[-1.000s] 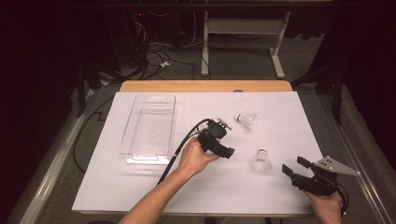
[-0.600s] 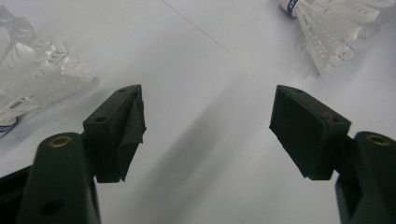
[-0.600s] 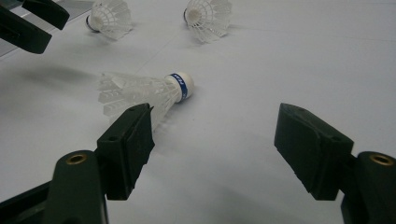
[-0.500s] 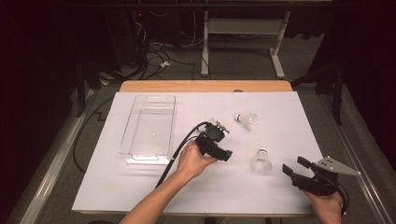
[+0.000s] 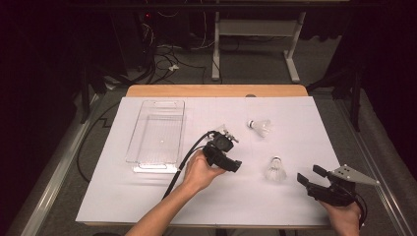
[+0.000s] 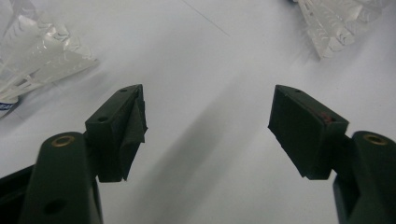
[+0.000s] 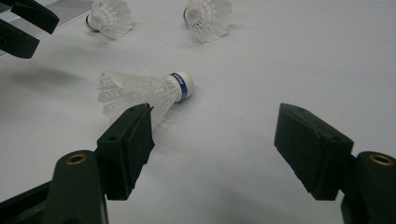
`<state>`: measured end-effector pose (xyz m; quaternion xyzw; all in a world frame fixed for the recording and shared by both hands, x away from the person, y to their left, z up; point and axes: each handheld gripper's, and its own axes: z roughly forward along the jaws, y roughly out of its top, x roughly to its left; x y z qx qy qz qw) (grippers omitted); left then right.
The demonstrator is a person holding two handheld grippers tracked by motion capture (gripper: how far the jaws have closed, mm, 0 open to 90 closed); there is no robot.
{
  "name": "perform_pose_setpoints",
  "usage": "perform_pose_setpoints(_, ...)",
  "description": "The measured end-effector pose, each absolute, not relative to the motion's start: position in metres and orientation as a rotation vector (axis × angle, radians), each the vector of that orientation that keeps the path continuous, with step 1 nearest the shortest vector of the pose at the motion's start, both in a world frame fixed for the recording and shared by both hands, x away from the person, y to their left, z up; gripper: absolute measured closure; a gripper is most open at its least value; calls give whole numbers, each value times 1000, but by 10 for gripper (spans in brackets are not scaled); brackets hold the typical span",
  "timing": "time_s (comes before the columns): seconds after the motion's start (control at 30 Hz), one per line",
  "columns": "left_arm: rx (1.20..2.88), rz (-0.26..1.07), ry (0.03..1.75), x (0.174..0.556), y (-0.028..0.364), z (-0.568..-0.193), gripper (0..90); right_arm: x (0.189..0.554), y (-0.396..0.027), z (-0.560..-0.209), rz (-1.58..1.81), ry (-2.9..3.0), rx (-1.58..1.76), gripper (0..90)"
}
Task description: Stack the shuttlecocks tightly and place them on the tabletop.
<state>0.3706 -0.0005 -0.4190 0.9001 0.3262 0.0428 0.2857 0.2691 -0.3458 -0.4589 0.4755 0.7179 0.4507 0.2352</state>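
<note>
Shuttlecocks: nearest one (image 5: pixel 276 170) lies at table centre-right, 9 o'clock of right gripper (image 5: pixel 309 178). Left gripper (image 5: pixel 235 166) has edged toward it. Both jaws apart, empty; pickup pending. Tray (image 5: pixel 156 132) at 10 o'clock.

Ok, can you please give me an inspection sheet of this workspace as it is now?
Surface: white sheet over the table, flat.
Job's things: nearest shuttlecock lies on its side before the right claw; two other shuttlecocks beyond; clear tray empty.
Clutter: nothing seen.
Grippers: right claw open; left claw open, holding nothing.
Cables: black cable trails from the left gripper across the sheet.
Surroundings: dark floor, loose wires, metal frame legs.
</note>
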Motion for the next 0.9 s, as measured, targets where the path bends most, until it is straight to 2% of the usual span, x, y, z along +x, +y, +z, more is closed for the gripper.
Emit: perform_pose_setpoints(0.9,2400,122,894,358,15,-424,303,269,-345,-459,1235,1971,1305,285)
